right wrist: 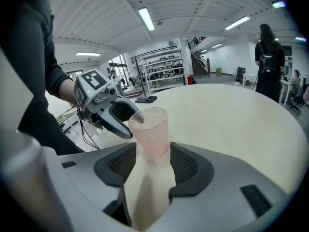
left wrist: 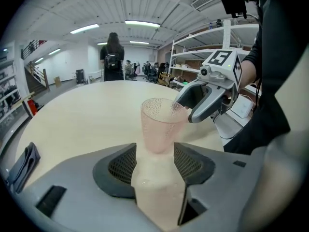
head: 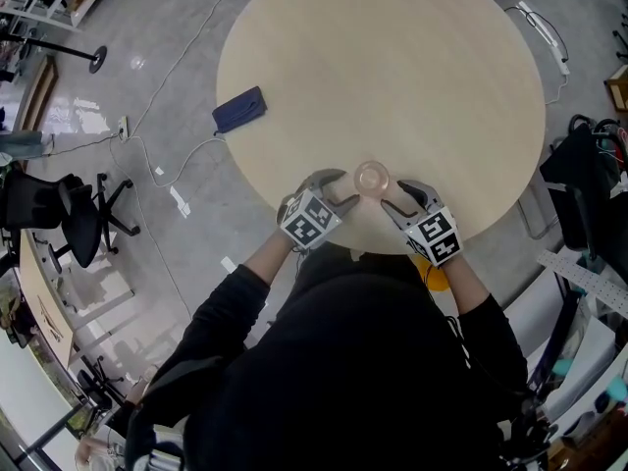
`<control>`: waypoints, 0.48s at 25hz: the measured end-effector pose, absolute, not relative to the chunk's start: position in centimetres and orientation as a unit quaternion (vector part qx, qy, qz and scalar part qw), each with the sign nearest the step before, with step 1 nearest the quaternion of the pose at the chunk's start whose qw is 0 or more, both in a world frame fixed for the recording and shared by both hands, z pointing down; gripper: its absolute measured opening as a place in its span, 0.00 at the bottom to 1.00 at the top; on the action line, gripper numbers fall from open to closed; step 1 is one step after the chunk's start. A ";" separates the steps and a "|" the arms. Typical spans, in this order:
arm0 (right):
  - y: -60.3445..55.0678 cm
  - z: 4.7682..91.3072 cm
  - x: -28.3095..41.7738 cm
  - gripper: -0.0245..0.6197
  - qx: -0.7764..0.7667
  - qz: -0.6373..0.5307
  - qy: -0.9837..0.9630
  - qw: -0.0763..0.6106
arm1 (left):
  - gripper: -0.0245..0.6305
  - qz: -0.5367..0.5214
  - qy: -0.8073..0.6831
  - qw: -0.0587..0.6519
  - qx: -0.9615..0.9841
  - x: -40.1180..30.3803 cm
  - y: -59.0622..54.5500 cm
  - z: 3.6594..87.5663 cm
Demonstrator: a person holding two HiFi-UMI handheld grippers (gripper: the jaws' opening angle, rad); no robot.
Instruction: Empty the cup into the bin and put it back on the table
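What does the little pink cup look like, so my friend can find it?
Find the big round pale table. At its edge nearest the person, between the left gripper and the right gripper, stands the cup. It alone is see-through pink with bumpy dots; the dark blue thing lies flat at the left edge.

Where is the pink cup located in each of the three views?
Head view: cup low centre, near the table edge.
Left gripper view: cup central, just beyond the open jaws.
Right gripper view: cup central, beyond the open jaws.
Shared landmark: the dark blue cloth on the table.
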State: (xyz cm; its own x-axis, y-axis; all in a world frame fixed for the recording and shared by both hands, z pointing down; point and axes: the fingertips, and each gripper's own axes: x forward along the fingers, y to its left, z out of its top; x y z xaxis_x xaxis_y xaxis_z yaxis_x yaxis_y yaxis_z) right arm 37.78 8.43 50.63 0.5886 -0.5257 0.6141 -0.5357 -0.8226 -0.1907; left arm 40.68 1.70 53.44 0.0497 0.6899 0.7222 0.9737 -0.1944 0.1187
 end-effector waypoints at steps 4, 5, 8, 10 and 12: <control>9.6 49.2 37.7 0.39 0.903 0.327 -0.280 0.001 | 0.42 -0.341 -0.569 0.155 -0.732 41.5 0.8 51.6; 9.8 48.7 37.8 0.39 0.906 0.322 -0.275 -0.002 | 0.41 -0.341 -0.559 0.140 -0.743 41.8 0.4 51.1; 10.6 46.7 38.1 0.35 0.917 0.298 -0.264 -0.018 | 0.37 -0.329 -0.532 0.109 -0.773 42.6 -0.3 49.1; 11.2 45.0 38.4 0.28 0.925 0.277 -0.258 -0.036 | 0.31 -0.314 -0.521 0.086 -0.789 42.9 -0.3 47.2; 11.7 43.1 38.6 0.21 0.932 0.256 -0.251 -0.053 | 0.22 -0.299 -0.517 0.053 -0.801 43.0 -0.2 44.9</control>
State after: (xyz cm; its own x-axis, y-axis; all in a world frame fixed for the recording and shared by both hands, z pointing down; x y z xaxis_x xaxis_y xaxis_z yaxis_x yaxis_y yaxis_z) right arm 38.59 11.69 43.11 0.7430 -0.4960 0.4494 -0.4414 -0.8679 -0.2280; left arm 43.00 -0.23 44.94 0.2873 0.7955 0.5336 0.8585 -0.4609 0.2249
